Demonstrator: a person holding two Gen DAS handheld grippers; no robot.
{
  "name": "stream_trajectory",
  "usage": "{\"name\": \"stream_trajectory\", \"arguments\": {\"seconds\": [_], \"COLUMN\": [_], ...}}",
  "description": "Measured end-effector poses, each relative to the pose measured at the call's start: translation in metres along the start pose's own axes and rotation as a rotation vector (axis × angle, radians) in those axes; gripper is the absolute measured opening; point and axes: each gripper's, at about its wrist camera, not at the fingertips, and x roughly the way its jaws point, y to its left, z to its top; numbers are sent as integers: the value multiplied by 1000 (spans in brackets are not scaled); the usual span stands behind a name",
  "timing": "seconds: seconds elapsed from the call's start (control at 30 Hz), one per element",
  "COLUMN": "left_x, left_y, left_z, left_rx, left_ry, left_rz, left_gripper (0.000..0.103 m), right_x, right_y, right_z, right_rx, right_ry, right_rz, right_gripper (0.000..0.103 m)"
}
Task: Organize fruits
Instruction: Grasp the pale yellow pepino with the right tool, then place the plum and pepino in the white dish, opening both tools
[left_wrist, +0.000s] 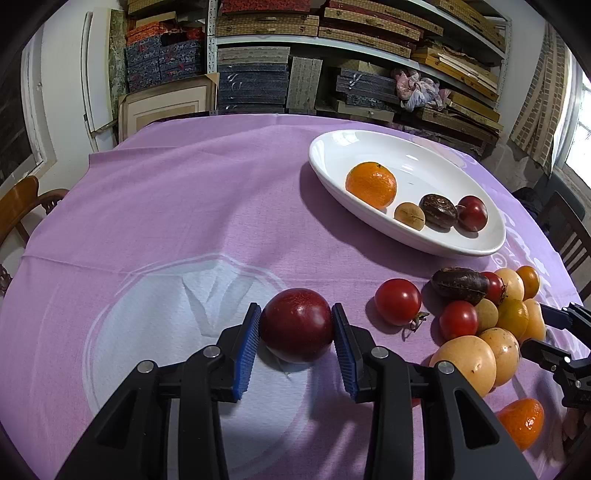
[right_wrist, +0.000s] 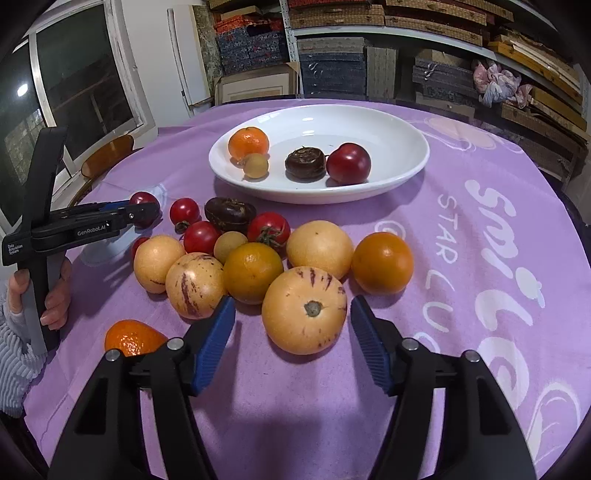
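My left gripper (left_wrist: 295, 308) is shut on a dark red plum (left_wrist: 296, 325) that rests on the purple cloth; both blue pads touch its sides. In the right wrist view my right gripper (right_wrist: 293, 301) stands open around a yellow purple-striped melon (right_wrist: 304, 310), with gaps at both pads. That melon is the nearest of a pile of several fruits: yellow ones, oranges, red tomatoes (right_wrist: 200, 236) and a dark brown fruit (right_wrist: 229, 214). The white oval plate (right_wrist: 399, 147) behind holds an orange (right_wrist: 248, 142), a small tan fruit, a dark brown fruit and a red plum (right_wrist: 348, 163).
A loose orange (right_wrist: 131, 338) lies at the left of my right gripper. A person's hand (right_wrist: 55, 295) holds the left gripper's handle at the left edge. Wooden chairs stand around the table, and shelves of boxes fill the wall behind.
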Motion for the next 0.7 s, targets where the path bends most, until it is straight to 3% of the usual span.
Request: {"name": "stream_trajectory", "arguments": {"seconds": [0.17,0.27,0.47,0.7], "left_x": [0,-1,-8,-19], "left_y": [-2,-3,-8,-15], "left_z": [0,-1,-3,-1], "left_rx": [4,9,37,50], "left_ry": [0,1,-28,-80], "left_rz": [-8,-19,-46,-35], "left_gripper": [39,39,39,39], "right_x": [4,2,-4,-22], "right_y": [-4,-11,-17,-19], "right_z": [1,1,-2,-4], "right_rx": [22,55,72,70], "right_ry": [23,13,4,-68], "right_rz": [23,37,42,15], "right_gripper": [58,45,45,45]}}
